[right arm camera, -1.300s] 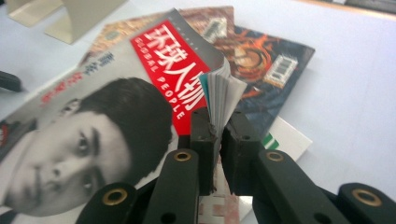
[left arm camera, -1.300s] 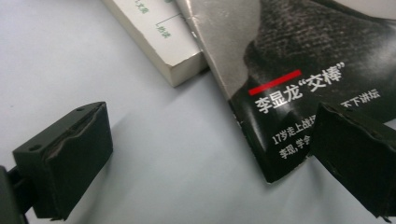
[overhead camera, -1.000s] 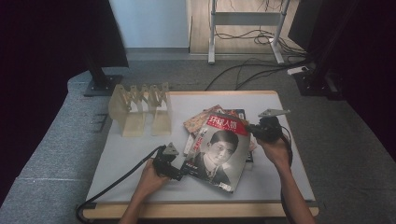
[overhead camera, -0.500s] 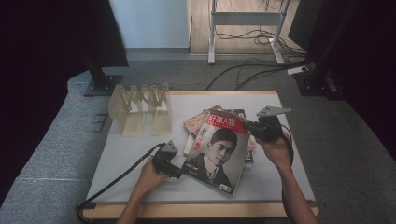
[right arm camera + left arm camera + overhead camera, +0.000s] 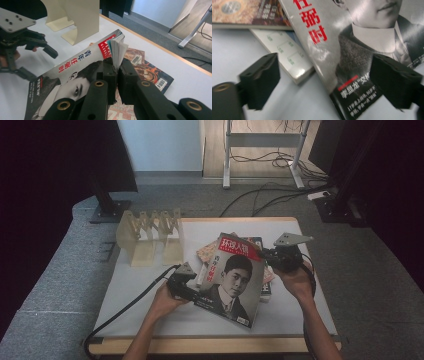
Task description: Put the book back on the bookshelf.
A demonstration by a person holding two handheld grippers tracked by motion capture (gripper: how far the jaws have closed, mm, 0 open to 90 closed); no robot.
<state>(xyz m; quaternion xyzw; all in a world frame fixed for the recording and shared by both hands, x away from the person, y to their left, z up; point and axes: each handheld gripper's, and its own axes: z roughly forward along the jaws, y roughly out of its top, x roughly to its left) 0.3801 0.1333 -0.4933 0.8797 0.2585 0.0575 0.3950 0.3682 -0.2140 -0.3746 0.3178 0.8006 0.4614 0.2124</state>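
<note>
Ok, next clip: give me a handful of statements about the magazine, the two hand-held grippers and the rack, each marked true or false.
1. The right hand-held gripper is shut on the edge of the magazine. True.
2. The left hand-held gripper is clamped on the magazine. False: its jaws stand wide open either side of the magazine's lower corner.
3. The magazine lies over other books on the table. True.
4. The beige rack holds several magazines. False: its slots are empty.
5. The magazine's cover shows a landscape. False: it shows a black-and-white portrait with red lettering.
</note>
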